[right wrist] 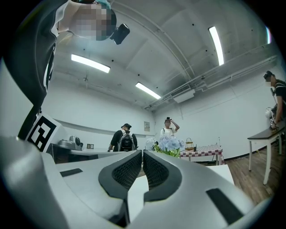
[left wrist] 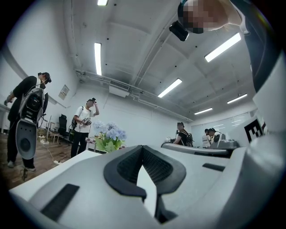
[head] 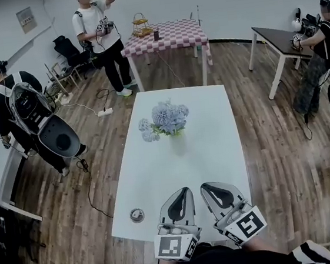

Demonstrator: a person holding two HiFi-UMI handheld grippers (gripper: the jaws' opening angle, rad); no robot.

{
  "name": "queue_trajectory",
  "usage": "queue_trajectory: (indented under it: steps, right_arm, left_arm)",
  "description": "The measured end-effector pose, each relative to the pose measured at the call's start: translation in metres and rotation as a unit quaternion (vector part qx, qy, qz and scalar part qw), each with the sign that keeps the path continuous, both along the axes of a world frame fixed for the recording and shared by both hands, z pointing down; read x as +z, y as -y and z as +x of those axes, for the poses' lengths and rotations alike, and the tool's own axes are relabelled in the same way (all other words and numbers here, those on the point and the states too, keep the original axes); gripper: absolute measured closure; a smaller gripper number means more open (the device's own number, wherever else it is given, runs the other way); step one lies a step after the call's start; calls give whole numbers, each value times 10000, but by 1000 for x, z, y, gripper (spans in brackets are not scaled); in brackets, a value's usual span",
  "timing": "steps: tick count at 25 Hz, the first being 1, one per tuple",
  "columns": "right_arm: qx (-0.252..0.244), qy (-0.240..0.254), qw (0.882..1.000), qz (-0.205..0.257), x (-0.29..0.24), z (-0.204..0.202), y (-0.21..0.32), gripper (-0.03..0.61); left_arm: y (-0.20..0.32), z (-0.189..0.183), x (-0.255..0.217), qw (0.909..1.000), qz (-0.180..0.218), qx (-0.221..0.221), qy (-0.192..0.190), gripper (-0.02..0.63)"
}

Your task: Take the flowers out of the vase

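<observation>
A bunch of pale blue flowers (head: 166, 117) with green leaves stands in a clear vase (head: 178, 143) at the middle of the long white table (head: 211, 123). Both grippers hover low over the table's near end, side by side, pointing level at the flowers and well short of them. My left gripper (head: 185, 189) is shut with nothing between its pads. My right gripper (head: 205, 185) is shut and empty too. In the left gripper view the flowers (left wrist: 109, 133) show beyond the closed left gripper (left wrist: 142, 147). In the right gripper view the flowers (right wrist: 170, 143) rise just past the closed right gripper (right wrist: 142, 152).
A small round dark object (head: 137, 215) lies near the table's front left corner. A person with a backpack rig (head: 29, 111) stands to the left, another person (head: 99, 32) by a checked table (head: 169, 34) behind. A seated person (head: 318, 52) is at a dark desk (head: 273, 38). A power strip (head: 105, 112) lies on the floor.
</observation>
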State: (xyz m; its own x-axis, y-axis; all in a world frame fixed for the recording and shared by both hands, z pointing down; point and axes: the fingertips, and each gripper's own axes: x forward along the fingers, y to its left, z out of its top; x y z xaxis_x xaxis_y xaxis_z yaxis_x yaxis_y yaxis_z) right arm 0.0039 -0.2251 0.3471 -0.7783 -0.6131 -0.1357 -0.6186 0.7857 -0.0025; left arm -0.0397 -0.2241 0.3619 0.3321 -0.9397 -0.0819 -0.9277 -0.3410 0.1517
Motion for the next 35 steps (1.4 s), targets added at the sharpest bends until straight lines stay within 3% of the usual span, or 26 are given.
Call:
queue_trajectory:
  steps: [11, 23, 35]
  right_arm:
    - [-72, -24, 10000, 27, -2, -4, 2, 555]
    - [-303, -117, 9994, -95, 7, -27, 13, 554]
    - [-111, -264, 9994, -197, 21, -54, 72, 554]
  left_arm:
    - [1, -1, -3, 10000, 66, -30, 14, 609]
    - [1, -30, 14, 9992, -123, -363, -104, 609]
    - [60, -60, 27, 9994, -330, -4, -73, 609]
